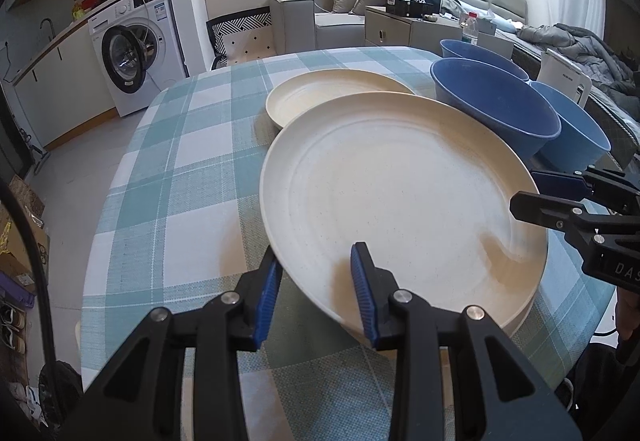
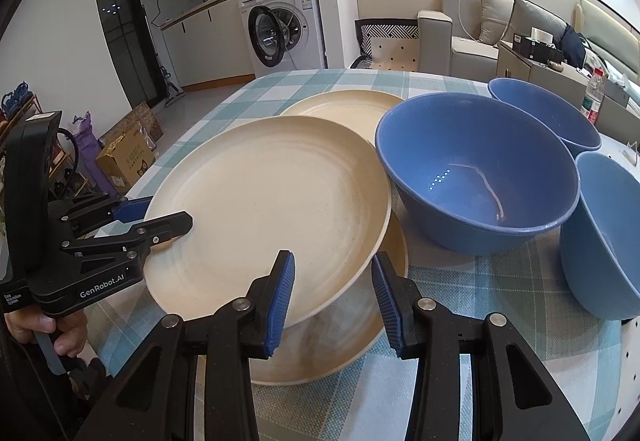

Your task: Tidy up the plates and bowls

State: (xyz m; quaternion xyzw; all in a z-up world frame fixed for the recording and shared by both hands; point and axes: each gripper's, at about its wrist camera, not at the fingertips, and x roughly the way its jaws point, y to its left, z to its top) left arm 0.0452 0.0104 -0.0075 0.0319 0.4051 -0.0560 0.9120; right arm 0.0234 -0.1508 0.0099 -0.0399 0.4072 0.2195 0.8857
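A large cream plate (image 1: 400,193) (image 2: 264,201) hangs tilted just above a second cream plate (image 2: 340,341) (image 1: 520,321) that lies on the checked table (image 1: 180,161). My left gripper (image 1: 318,281) (image 2: 160,215) is shut on the raised plate's left rim, one finger over it and one under. My right gripper (image 2: 334,281) (image 1: 528,189) is shut on the same plate's right rim. A third cream plate (image 1: 332,97) (image 2: 344,105) rests farther back. Three blue bowls stand to the right: a big one (image 2: 476,169) (image 1: 496,109), one behind it (image 2: 548,109) and one at the table's right edge (image 2: 608,233).
The big blue bowl almost touches the raised plate's far right rim. A water bottle (image 2: 594,97) and cabinets stand behind the bowls. Beyond the table are a washing machine (image 1: 132,45) and a sofa (image 1: 320,13). Cardboard boxes (image 2: 124,157) sit on the floor at left. A person's hand (image 2: 60,329) holds the left gripper.
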